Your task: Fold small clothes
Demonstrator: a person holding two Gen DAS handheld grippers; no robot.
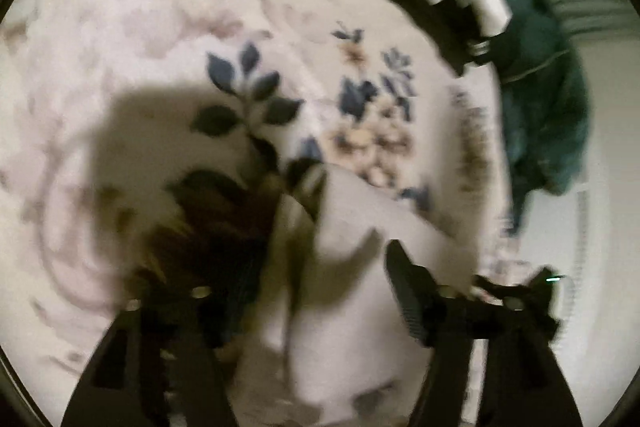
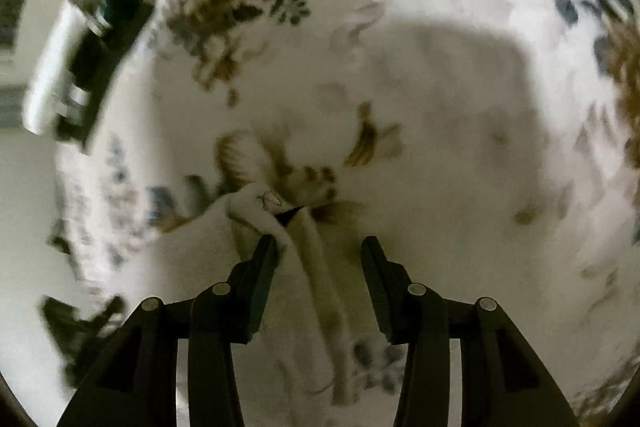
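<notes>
A small white garment (image 1: 356, 287) lies on a floral bedspread (image 1: 160, 47). In the left wrist view it spreads between my left gripper's (image 1: 320, 267) fingers, which stand wide apart; the left finger is blurred and in shadow. In the right wrist view a bunched white strip of the garment (image 2: 320, 275) runs between the open fingers of my right gripper (image 2: 320, 247), brushing the left fingertip (image 2: 268, 247). A small dark tag (image 2: 290, 214) shows on the cloth. The right gripper also shows at the top of the left wrist view (image 1: 460, 63).
A dark teal garment (image 1: 548, 99) lies heaped at the bed's right edge in the left wrist view. The bedspread (image 2: 460, 107) fills the right wrist view, with the other gripper's body (image 2: 92, 59) at upper left. Both views are motion-blurred.
</notes>
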